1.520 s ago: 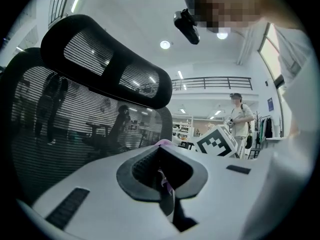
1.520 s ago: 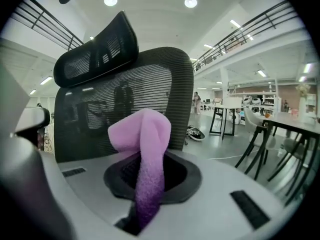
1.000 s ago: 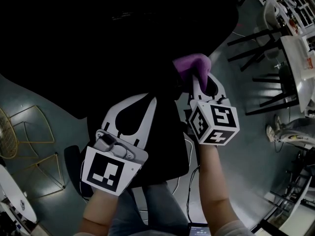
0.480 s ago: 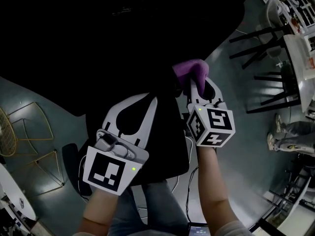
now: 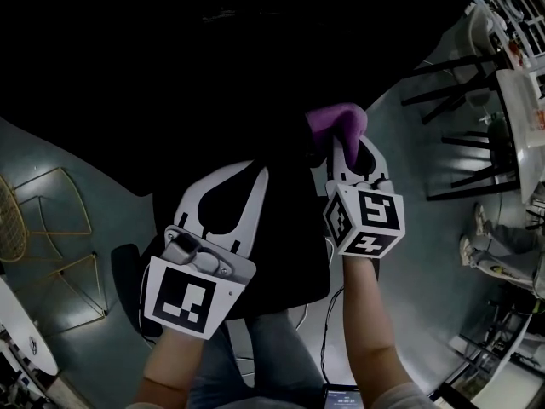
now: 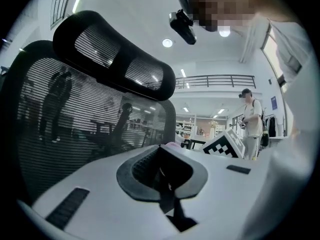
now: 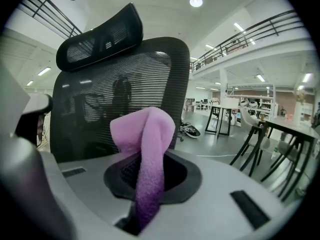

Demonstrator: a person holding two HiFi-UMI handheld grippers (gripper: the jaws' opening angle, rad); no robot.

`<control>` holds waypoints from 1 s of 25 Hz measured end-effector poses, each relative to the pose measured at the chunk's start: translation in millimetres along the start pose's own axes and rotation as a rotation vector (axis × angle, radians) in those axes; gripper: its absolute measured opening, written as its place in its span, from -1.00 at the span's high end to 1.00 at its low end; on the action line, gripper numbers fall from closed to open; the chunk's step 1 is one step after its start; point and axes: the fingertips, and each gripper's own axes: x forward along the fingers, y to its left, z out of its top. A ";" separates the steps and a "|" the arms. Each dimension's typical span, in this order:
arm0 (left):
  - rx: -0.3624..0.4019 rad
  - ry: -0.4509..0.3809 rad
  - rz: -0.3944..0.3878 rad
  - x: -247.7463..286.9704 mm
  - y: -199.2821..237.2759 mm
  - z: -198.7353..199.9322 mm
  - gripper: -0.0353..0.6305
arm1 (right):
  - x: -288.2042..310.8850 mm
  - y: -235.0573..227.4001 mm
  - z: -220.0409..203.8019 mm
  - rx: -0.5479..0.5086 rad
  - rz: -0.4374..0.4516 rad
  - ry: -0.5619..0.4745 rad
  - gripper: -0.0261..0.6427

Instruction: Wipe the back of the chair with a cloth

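The black mesh chair back fills the upper half of the head view. It stands upright close ahead in the left gripper view and the right gripper view, with its headrest on top. My right gripper is shut on a purple cloth, held against the chair back's right edge. The cloth sticks up in a fold from the jaws of the right gripper. My left gripper is level with it to the left, shut, with nothing seen between its jaws.
Black-legged tables and chairs stand on the grey floor to the right, also ahead in the right gripper view. A yellow wire frame is at the left. Cables lie by my legs. A person stands far off.
Almost nothing: the right gripper with the cloth has shifted slightly along the chair back's edge. The left gripper has stayed where it was.
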 end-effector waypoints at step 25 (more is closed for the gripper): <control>0.019 -0.006 0.125 -85.7 76.0 16.8 0.86 | 20.0 128.2 9.0 -0.027 0.096 0.008 0.77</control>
